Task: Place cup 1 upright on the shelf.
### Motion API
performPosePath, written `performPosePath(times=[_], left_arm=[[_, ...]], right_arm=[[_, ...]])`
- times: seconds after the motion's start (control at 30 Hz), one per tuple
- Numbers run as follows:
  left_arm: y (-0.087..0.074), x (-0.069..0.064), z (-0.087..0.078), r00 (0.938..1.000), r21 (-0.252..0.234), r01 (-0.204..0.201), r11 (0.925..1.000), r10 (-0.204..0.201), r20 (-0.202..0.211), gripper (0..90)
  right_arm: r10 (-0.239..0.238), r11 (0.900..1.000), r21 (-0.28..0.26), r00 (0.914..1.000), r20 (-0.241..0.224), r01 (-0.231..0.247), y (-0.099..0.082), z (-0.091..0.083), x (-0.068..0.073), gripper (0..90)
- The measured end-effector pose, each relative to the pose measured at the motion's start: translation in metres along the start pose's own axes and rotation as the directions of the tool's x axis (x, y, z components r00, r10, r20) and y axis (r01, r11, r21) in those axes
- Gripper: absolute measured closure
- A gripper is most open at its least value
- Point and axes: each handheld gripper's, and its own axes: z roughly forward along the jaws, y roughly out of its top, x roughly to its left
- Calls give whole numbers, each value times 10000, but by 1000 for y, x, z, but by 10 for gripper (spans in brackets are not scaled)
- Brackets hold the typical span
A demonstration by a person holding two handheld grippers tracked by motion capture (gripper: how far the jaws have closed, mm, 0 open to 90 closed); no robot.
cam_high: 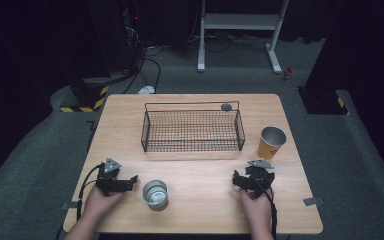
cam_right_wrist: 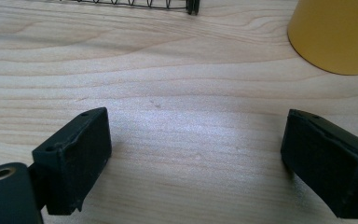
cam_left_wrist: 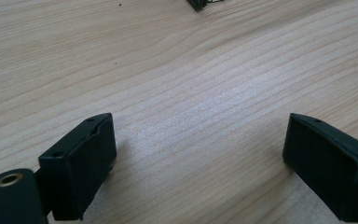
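Hands first: my left hand (cam_high: 96, 201) and right hand (cam_high: 256, 201) rest at the near edge of the counter (cam_high: 200, 210), each holding a gripper flat on the wood. My left gripper (cam_high: 130, 181) has its jaws spread wide with bare wood grain between them, and my right gripper (cam_high: 236, 181) is spread the same way, holding nothing. Just beside the left gripper stands a short metal cup (cam_high: 155, 193), seen from the high view but out of the left gripper view. Past the right gripper stands an orange paper cup (cam_high: 271, 142), whose yellow-orange wall shows in the right gripper view. Farther off sits a black wire basket (cam_high: 192, 131), with a small dark round thing (cam_high: 226, 106) at its far rim.
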Motion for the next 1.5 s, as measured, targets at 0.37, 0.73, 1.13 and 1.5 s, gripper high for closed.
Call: performPosePath(times=[0.37,0.73,1.13,1.5], left_arm=[[0,0,0,10000,-29,66,10000,-66,-57,101],[0,0,0,9999,-16,60,10000,-60,-81,104],[1,-1,1,10000,-89,27,10000,-27,-59,133],[1,-1,0,10000,-90,38,10000,-39,-52,133]], right_arm=[[-81,10000,5,9999,-105,81,-1,-1,0,84],[-393,9992,-20,9984,-398,393,-7,-6,-2,84],[-426,9991,-20,9982,-417,425,-7,-7,-2,85],[-567,9984,-64,9974,-440,565,-8,-8,-1,96]])
